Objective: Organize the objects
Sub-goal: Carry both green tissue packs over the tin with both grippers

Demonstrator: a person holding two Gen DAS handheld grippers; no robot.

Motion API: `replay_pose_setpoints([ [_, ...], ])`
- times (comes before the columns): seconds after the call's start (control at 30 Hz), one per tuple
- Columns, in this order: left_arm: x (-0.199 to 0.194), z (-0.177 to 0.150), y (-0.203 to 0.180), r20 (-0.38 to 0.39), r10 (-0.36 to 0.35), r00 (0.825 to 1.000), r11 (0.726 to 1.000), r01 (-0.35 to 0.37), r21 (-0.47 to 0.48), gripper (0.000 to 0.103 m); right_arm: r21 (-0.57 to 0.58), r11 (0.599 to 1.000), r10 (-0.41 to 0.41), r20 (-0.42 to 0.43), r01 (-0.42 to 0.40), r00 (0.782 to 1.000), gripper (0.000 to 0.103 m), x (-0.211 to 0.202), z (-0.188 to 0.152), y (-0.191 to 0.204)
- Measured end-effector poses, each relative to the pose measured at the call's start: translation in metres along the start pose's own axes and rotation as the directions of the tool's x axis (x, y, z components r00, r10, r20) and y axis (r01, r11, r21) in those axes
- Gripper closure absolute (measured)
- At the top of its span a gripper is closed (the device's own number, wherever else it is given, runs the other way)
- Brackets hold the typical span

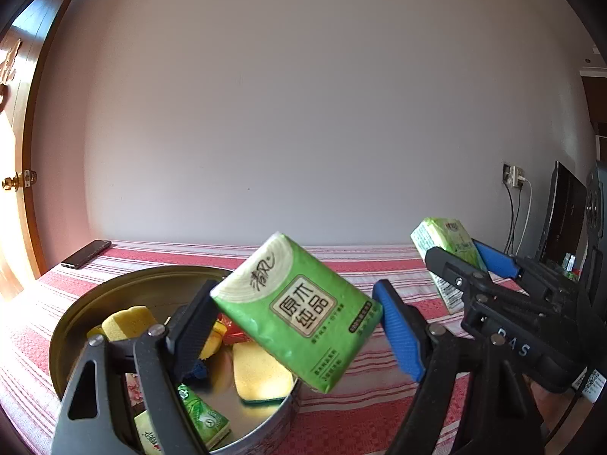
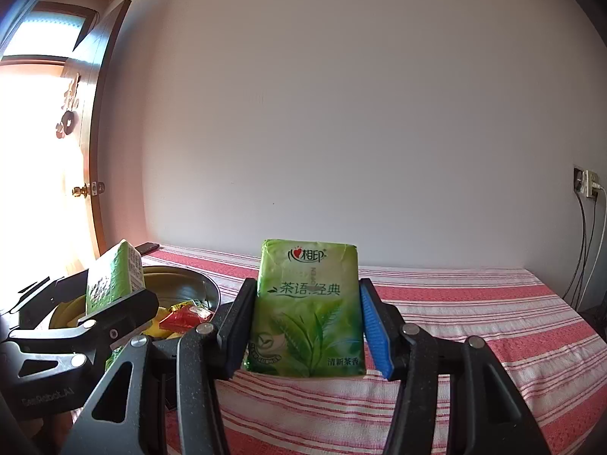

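Note:
My left gripper (image 1: 296, 326) is shut on a green tissue pack (image 1: 296, 311) and holds it tilted above the right rim of a round metal tin (image 1: 114, 292). The tin holds yellow sponges (image 1: 261, 375), a small green pack (image 1: 203, 413) and red wrappers. My right gripper (image 2: 307, 326) is shut on a light green tea-print tissue pack (image 2: 309, 307), upright above the striped cloth. That pack and gripper also show in the left wrist view (image 1: 447, 250), to the right. The left gripper's pack shows in the right wrist view (image 2: 114, 278).
A red-and-white striped cloth (image 2: 474, 322) covers the table against a white wall. A black phone (image 1: 86, 253) lies at the far left corner. A wooden door (image 2: 96, 132) stands at the left. A wall socket with cables (image 2: 586, 185) and a dark monitor (image 1: 565, 212) are at the right.

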State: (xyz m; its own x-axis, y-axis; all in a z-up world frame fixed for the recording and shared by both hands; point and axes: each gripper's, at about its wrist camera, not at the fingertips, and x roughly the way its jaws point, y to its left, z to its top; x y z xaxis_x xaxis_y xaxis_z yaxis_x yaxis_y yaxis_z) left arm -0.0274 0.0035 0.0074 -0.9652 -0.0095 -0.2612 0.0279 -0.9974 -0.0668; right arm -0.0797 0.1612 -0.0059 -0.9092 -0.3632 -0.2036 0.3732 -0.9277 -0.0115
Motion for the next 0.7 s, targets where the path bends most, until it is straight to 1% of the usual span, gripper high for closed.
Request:
replay_pose_setpoints([
  [0.23, -0.002, 0.005, 0.019, -0.015, 0.041, 0.999, 0.999, -0.041, -0.009, 0.021, -0.034, 0.998, 0.05, -0.002, -0.05, 0.999, 0.048, 0.008, 0.011, 0.017],
  [0.57, -0.01, 0.008, 0.058, -0.022, 0.105, 0.994, 0.993, -0.106, -0.044, 0.021, -0.077, 0.991, 0.111, -0.009, -0.111, 0.994, 0.048, 0.022, 0.028, 0.036],
  [0.7, -0.011, 0.009, 0.074, -0.027, 0.136, 0.99, 0.989, -0.137, -0.051, 0.021, -0.099, 0.987, 0.127, -0.011, -0.128, 0.992, 0.048, 0.029, 0.034, 0.05],
])
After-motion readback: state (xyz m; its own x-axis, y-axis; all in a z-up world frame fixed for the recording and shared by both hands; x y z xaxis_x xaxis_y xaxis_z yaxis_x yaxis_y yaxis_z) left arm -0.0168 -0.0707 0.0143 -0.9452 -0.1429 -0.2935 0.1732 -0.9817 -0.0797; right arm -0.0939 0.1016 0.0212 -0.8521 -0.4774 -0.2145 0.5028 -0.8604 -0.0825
